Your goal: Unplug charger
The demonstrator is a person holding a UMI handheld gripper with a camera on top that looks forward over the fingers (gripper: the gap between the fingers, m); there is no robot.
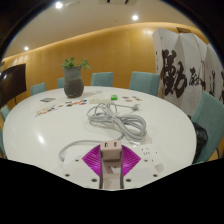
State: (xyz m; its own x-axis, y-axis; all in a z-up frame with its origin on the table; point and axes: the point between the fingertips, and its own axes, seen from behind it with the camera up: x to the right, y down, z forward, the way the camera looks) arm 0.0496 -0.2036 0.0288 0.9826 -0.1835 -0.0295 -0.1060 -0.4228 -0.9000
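A small white charger (111, 148) stands on a white power strip (146, 154) that lies on the round white table (50, 130), just in front of me. My gripper (111, 155) has its two magenta pads (95, 158) pressed against the charger's left and right sides, so it is shut on the charger. The power strip's grey-white cable (116, 122) lies coiled on the table just beyond the charger. I cannot see the charger's prongs or whether they sit in the socket.
A potted plant (74, 82) stands at the far side of the table. Small items (115, 98) and papers (50, 108) lie near it. Teal chairs (143, 82) ring the table. A banner with black calligraphy (185, 65) hangs at the right.
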